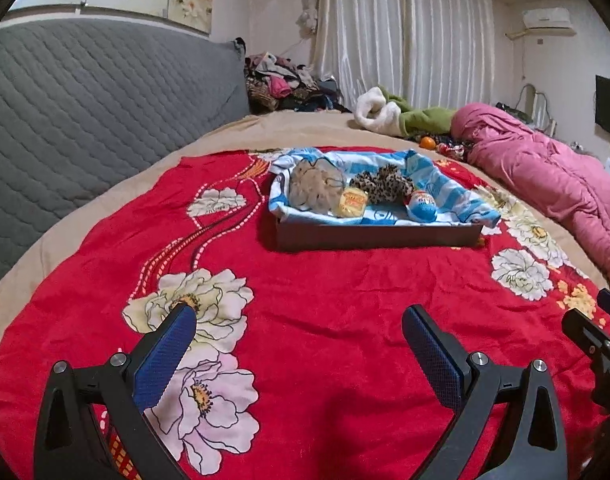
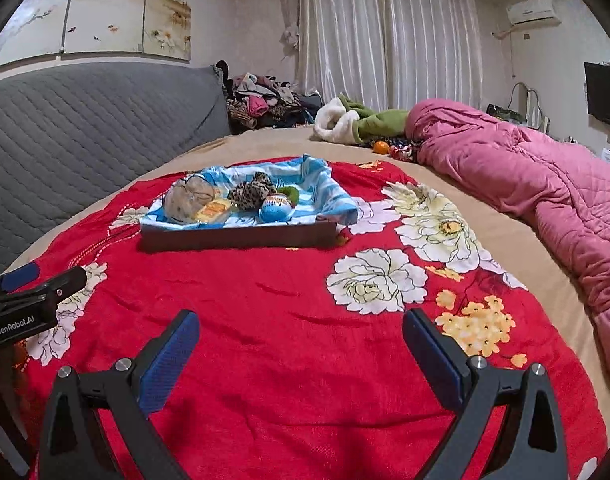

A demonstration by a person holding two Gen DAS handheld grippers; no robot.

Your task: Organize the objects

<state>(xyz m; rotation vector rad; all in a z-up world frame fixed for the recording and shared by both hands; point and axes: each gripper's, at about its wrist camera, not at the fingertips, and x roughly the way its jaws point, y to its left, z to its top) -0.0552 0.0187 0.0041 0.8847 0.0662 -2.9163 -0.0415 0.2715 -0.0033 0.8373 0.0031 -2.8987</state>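
A dark brown tray [image 1: 377, 236] [image 2: 241, 237] lined with a blue-and-white striped cloth sits on the red flowered blanket. Inside lie a beige fluffy scrunchie [image 1: 315, 186] [image 2: 189, 200], a small yellow packet [image 1: 353, 202] [image 2: 213, 211], a leopard-print scrunchie [image 1: 381, 186] [image 2: 251, 194] and a blue round toy [image 1: 423, 204] [image 2: 275, 208]. My left gripper [image 1: 299, 328] hovers open over the blanket, well short of the tray, with nothing between its fingers. My right gripper [image 2: 301, 330] is open and empty too, to the right of the left one.
The red blanket [image 1: 325, 300] covers a beige bed. A grey quilted headboard [image 1: 85, 96] rises at left. A pink duvet [image 2: 525, 168] lies at right. A white-and-green garment [image 2: 353, 122], an orange [image 2: 381, 147] and a clothes pile [image 2: 261, 104] sit at the far side.
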